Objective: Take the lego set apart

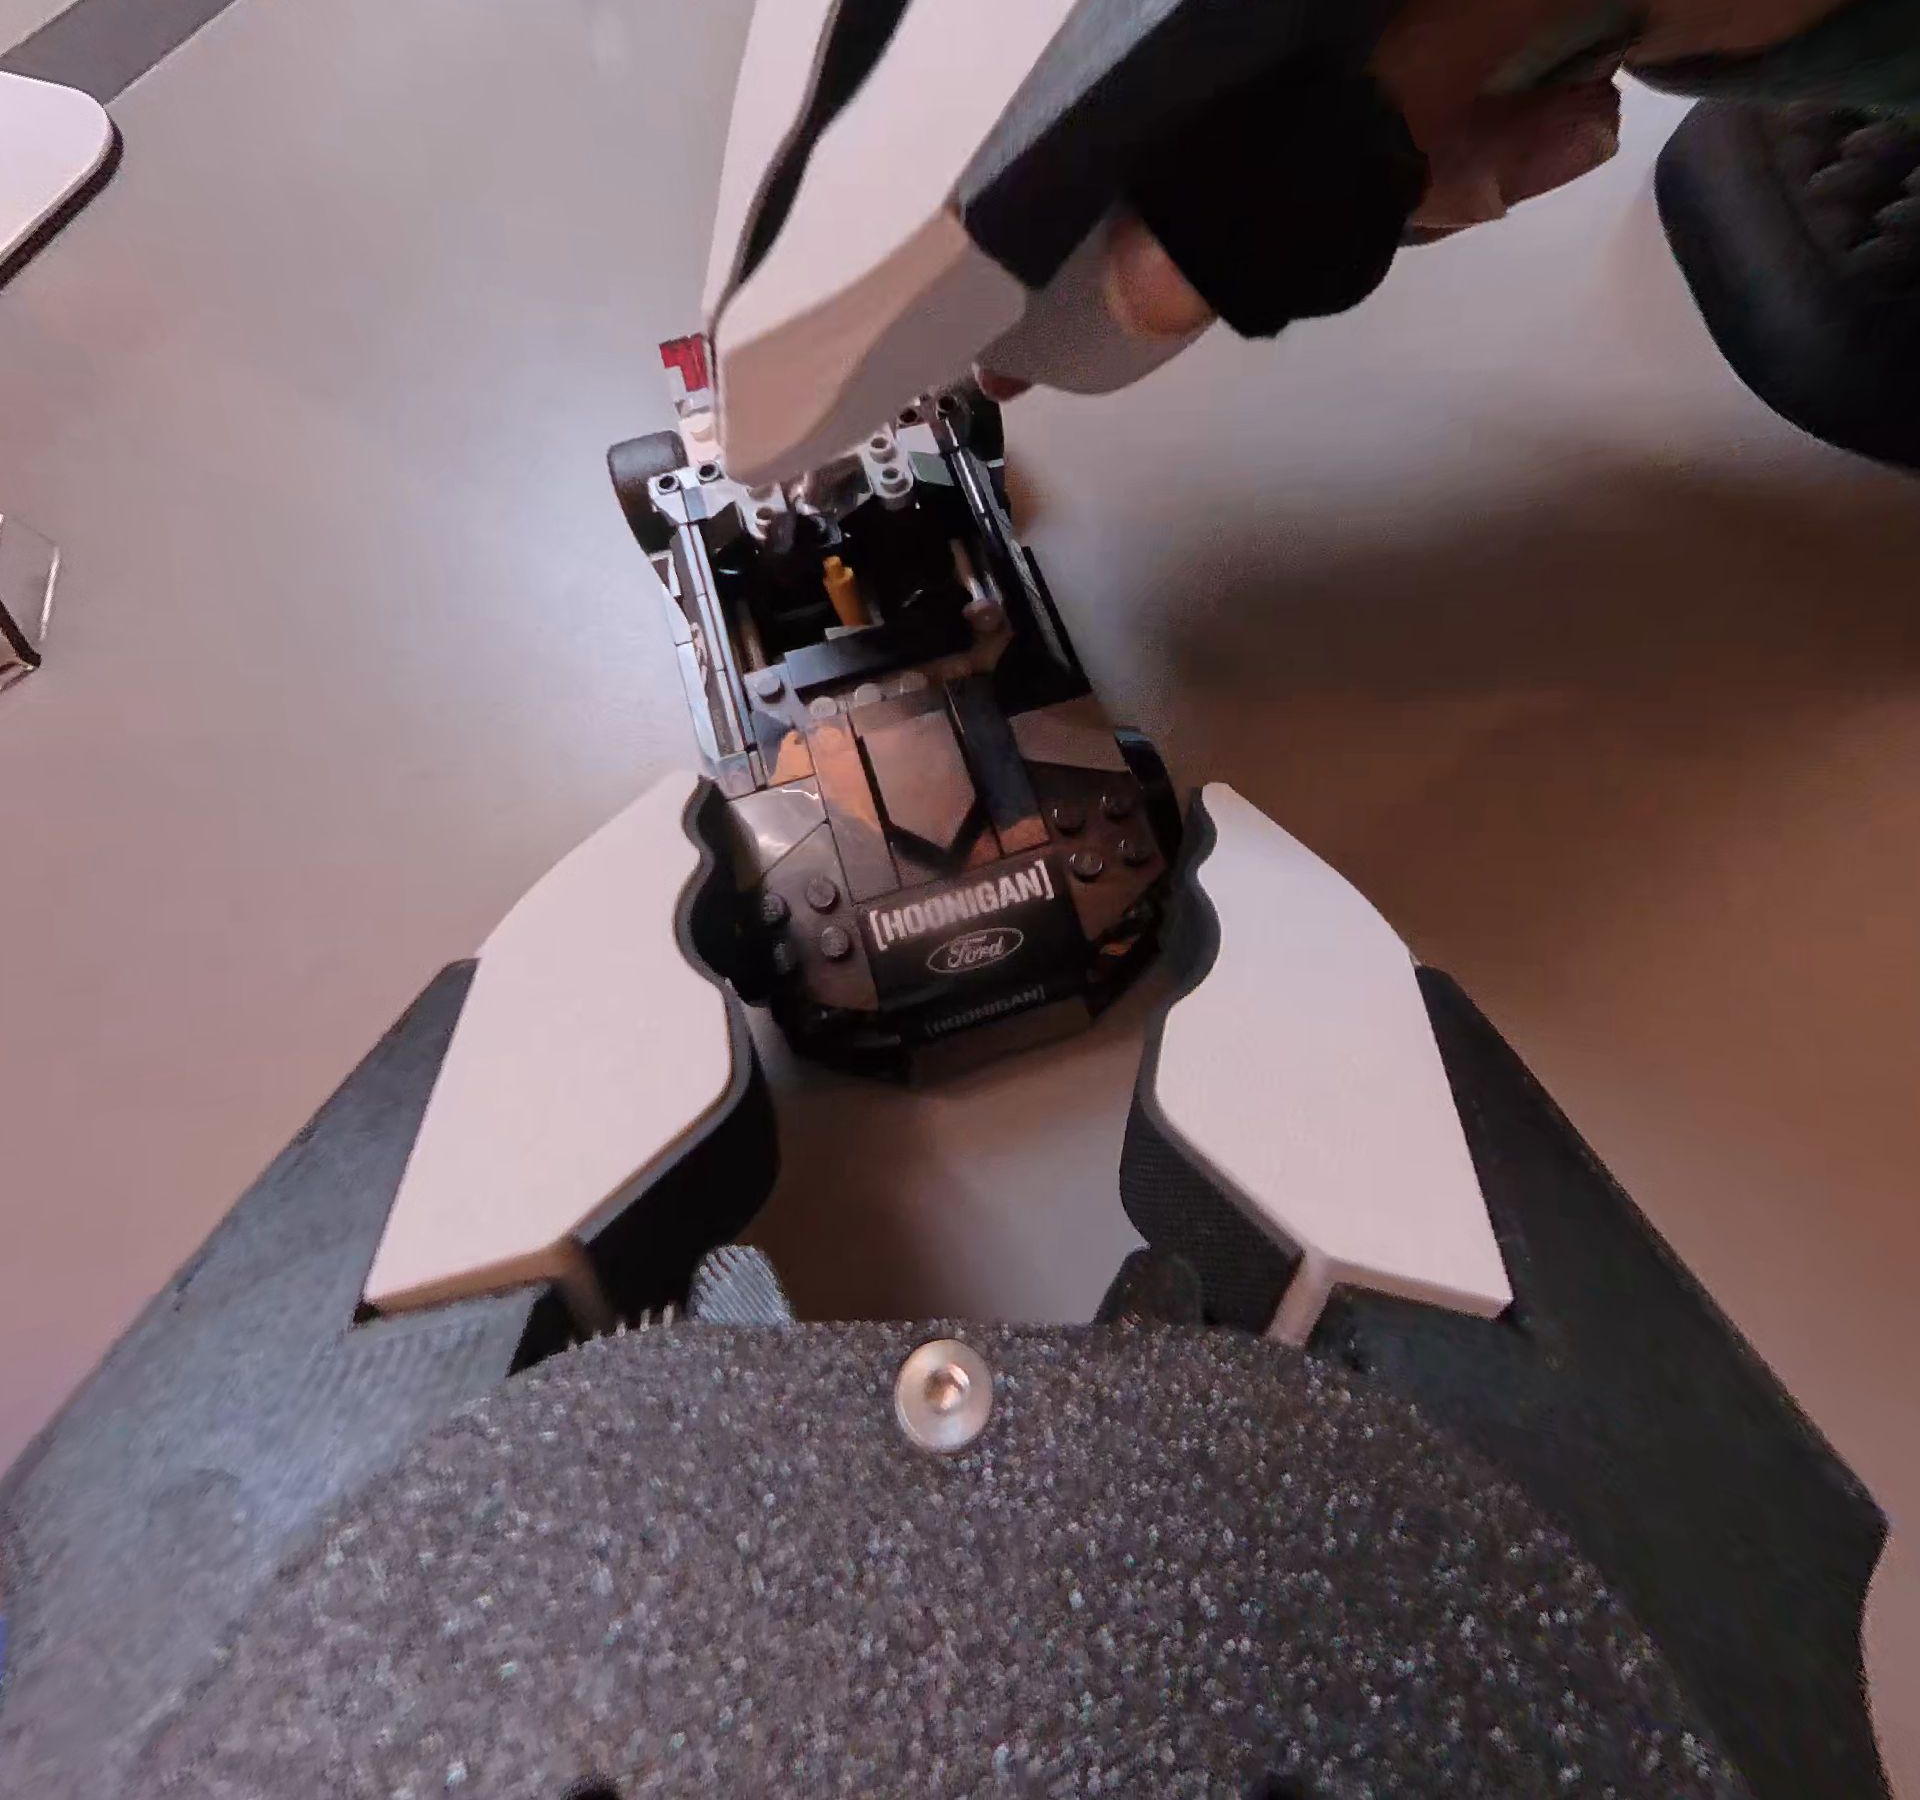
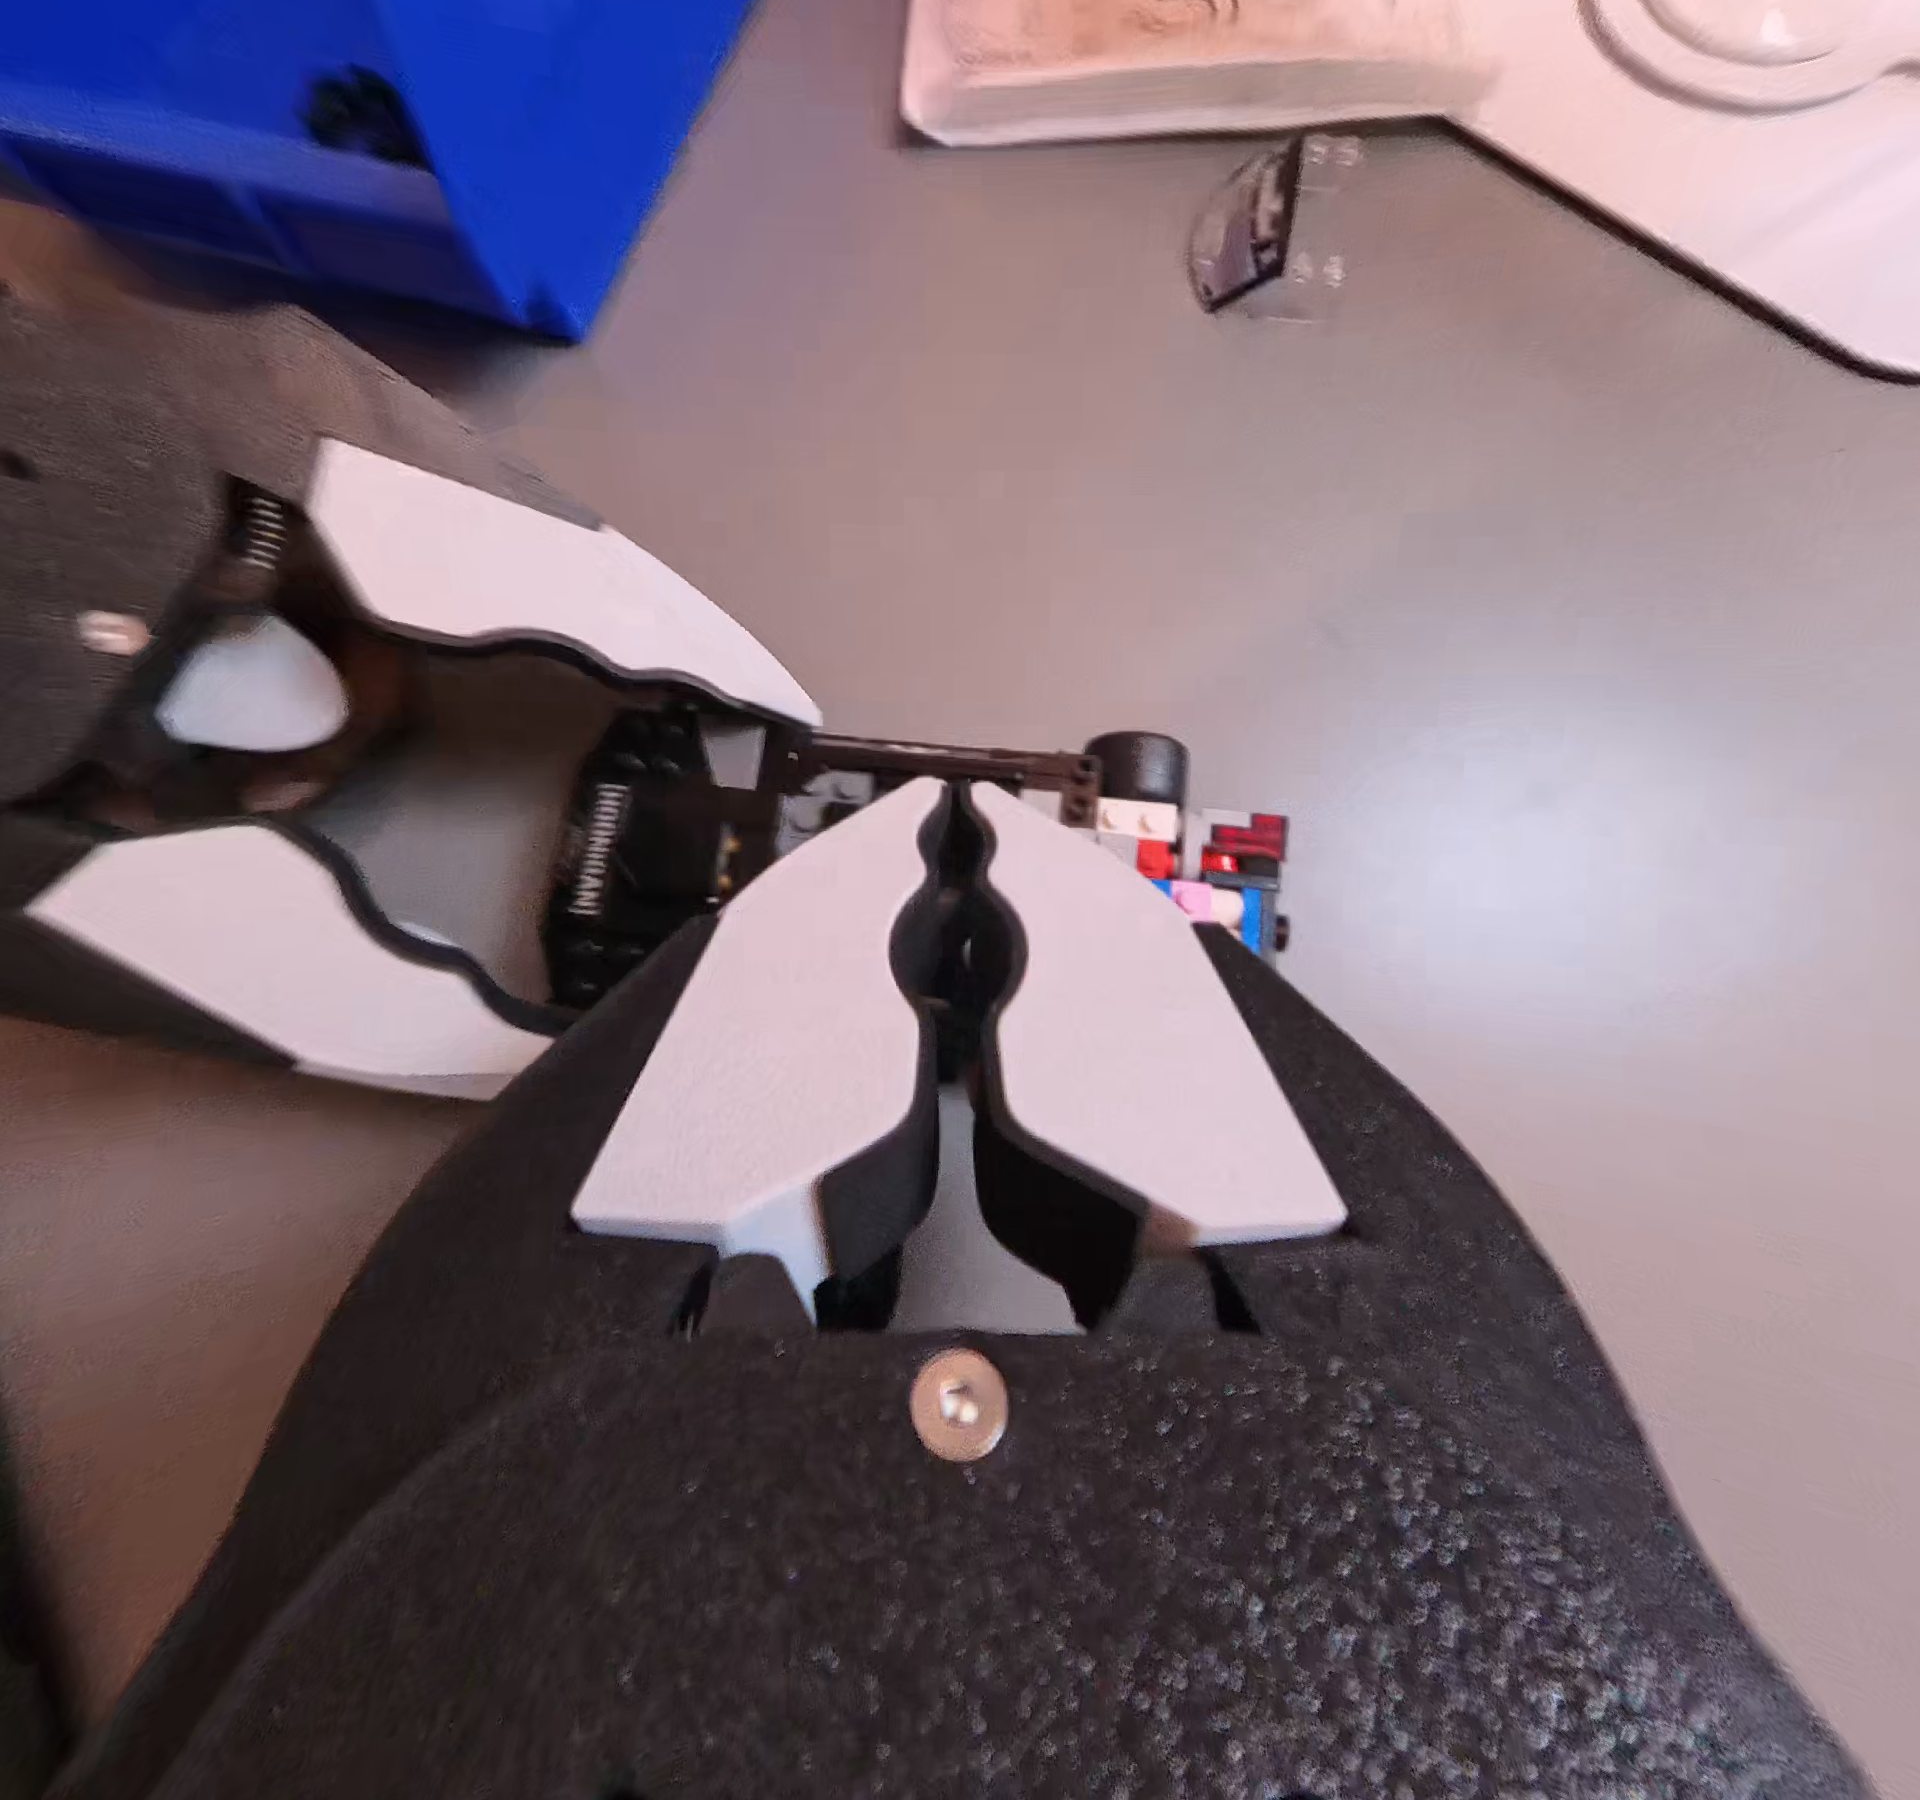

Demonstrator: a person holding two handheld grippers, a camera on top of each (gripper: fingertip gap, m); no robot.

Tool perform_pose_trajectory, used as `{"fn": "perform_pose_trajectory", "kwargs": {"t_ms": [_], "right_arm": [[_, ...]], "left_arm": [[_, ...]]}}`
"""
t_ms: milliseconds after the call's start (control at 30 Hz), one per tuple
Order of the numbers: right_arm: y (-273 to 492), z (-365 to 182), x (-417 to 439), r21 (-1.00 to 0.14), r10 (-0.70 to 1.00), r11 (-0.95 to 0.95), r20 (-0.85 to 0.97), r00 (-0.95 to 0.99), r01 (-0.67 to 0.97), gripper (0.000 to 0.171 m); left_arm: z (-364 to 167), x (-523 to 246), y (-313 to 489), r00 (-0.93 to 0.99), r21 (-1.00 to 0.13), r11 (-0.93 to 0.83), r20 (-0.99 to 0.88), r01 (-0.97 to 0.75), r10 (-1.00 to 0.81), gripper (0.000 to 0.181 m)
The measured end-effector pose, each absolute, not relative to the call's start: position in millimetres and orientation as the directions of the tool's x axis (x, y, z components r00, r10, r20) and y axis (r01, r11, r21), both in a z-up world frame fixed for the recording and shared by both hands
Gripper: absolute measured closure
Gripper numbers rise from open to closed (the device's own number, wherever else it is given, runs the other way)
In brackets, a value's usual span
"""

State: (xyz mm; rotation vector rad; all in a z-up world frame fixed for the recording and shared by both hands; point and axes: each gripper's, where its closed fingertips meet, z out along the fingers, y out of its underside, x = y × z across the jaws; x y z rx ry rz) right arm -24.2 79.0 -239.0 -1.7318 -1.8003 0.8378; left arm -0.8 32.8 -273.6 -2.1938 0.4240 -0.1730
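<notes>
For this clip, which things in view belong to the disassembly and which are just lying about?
In the job:
- black lego car
- left claw, clamped on the car's front
- right claw, shut at the car's rear
- detached black piece

Lying about:
- blue bin
- white booklet
- white tray

Black lego car, roof off, on the tabletop.

Its nose sits between the fingers of the left hand-held gripper, pressed on both sides. The open cabin shows a yellow peg. The right hand-held gripper is closed at the far end, where red, white, blue and pink bricks show.
</notes>
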Motion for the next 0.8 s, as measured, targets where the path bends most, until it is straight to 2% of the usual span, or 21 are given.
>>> {"fn": "perform_pose_trajectory", "kwargs": {"t_ms": [67,267,800], "right_arm": [[82.9,-234.6,-24.5,-0.745,0.998,0.040,-0.001,-0.061,0.665,0.171],[88.5,-230.4,-17.9,-0.763,0.999,0.011,-0.015,-0.035,0.646,0.171],[94.7,-229.2,-8.6,-0.783,1.000,-0.012,-0.026,-0.013,0.622,0.158]], "left_arm": [[-273.5,-0.8,33.2,0.931,-0.788,-0.565,-0.029,-0.245,-0.364,0.099],[-273.2,-0.7,32.9,0.931,-0.793,-0.559,-0.028,-0.243,-0.364,0.099],[-273.3,-0.4,32.0,0.929,-0.797,-0.554,-0.025,-0.242,-0.370,0.098]]}}
